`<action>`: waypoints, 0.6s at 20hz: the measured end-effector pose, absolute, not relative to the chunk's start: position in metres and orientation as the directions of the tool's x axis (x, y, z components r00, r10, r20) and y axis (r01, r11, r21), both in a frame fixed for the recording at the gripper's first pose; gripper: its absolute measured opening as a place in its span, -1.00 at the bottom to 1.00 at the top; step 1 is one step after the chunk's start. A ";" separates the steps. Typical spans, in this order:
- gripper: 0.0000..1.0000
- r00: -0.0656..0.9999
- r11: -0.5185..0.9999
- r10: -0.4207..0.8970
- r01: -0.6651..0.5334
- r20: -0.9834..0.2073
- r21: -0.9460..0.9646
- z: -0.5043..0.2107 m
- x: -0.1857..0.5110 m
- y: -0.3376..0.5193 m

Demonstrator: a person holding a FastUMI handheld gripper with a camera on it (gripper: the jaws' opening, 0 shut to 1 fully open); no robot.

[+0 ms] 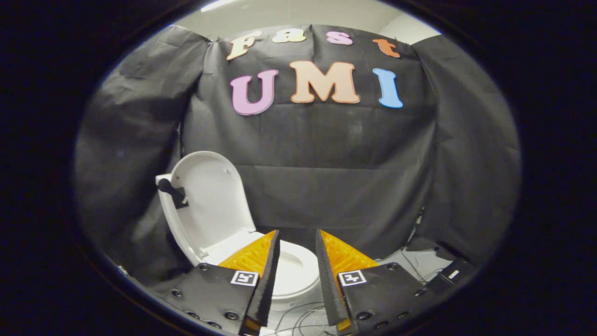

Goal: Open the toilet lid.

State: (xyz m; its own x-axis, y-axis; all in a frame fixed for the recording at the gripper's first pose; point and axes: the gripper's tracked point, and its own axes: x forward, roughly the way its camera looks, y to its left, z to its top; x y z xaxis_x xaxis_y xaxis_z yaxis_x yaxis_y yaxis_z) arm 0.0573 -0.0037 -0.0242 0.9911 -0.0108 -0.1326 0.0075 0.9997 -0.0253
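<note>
Your gripper (297,238) has its two fingers (269,266) spread apart with a clear gap between them, and nothing is pinched there; neither finger touches anything. Through that gap you look down on the toilet seat (294,270), whose pale ring and bowl sit just ahead of and below the fingertips, partly hidden behind the left finger. The toilet lid (210,200) is already raised: it stands upright, leaning a little back, beyond and to the left of your left finger, with its smooth inner face turned toward you and its hinge end meeting the seat near that finger's tip. Behind the lid's left edge you can make out the white tank (164,196), with a small dark fitting (172,191) against it; what that fitting is cannot be told from here. Below the bowl, between the bases of your fingers, some thin cables (303,317) loop across a light floor (406,261). To the right of your right finger, more cable runs over that floor toward a dark flat box (452,275) lying near the foot of the cloth. The black cloth wall (326,163) hangs behind the toilet and wraps around both sides, wrinkled and draped, well beyond your fingertips.
</note>
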 end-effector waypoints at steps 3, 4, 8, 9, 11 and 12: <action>0.01 0.984 1.000 0.010 -0.010 -0.176 0.003 -0.034 0.035 -0.001; 0.01 0.989 1.000 0.012 -0.011 -0.148 0.008 -0.031 0.036 -0.003; 0.01 1.000 1.000 0.011 -0.011 -0.017 -0.001 0.001 0.011 -0.002; 0.00 1.000 1.000 0.009 -0.009 -0.004 0.002 0.001 0.008 -0.002; 0.00 0.999 1.000 0.008 -0.008 0.031 0.004 0.003 0.004 -0.003; 0.00 1.000 1.000 0.007 -0.007 0.019 0.006 0.000 0.008 -0.002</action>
State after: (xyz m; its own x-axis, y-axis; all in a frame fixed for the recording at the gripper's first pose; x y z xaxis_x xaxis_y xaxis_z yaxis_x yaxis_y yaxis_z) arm 0.0081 -0.0023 -0.0003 0.9998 0.0073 0.0185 -0.0075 1.0000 0.0060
